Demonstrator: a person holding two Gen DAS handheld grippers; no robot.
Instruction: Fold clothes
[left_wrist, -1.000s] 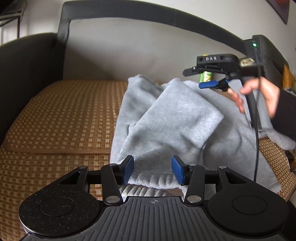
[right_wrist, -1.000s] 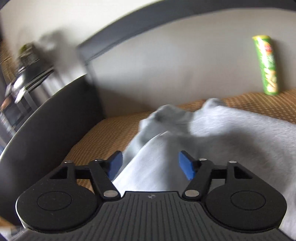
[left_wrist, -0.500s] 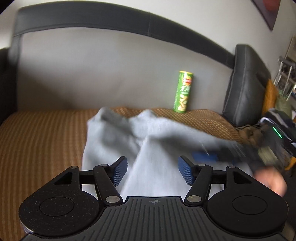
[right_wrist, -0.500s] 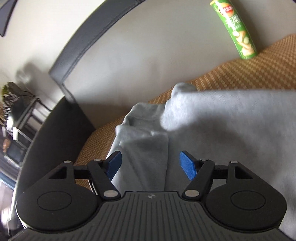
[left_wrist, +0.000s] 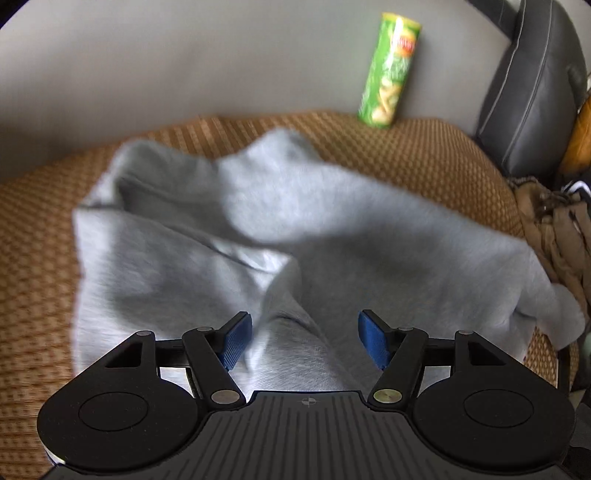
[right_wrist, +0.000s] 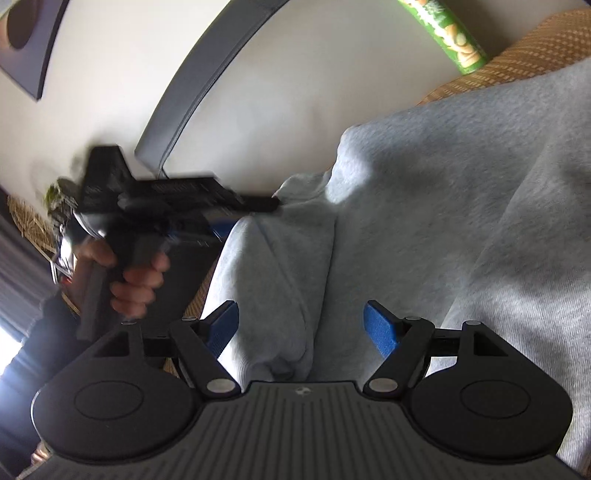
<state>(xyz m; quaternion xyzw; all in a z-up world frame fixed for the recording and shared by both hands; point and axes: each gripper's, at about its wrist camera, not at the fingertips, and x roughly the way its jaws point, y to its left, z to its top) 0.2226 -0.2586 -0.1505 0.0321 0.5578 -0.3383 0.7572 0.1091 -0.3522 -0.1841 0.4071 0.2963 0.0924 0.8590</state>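
A grey fleece garment (left_wrist: 332, 229) lies crumpled on the woven brown sofa mat (left_wrist: 406, 155), with one flap folded over its middle. My left gripper (left_wrist: 304, 341) hangs over the garment's near part, jaws open, the cloth below its blue pads and not pinched. In the right wrist view the same garment (right_wrist: 443, 221) fills the right side. My right gripper (right_wrist: 301, 328) is over a rounded fold, its jaws opening; the cloth sits between the pads, unpressed. A hand (right_wrist: 136, 273) holds the blurred left tool at the garment's far edge.
A green chips can (left_wrist: 391, 70) stands upright against the grey sofa back (left_wrist: 184, 74), behind the garment; it also shows as a can (right_wrist: 447, 33) top right. A dark cushion (left_wrist: 532, 85) and a brown bundle (left_wrist: 554, 229) border the right side.
The left view has swung right across the garment and tipped downward, losing the right tool. The right view has rolled, and the left tool with its hand has come in. Both jaws stand wider.
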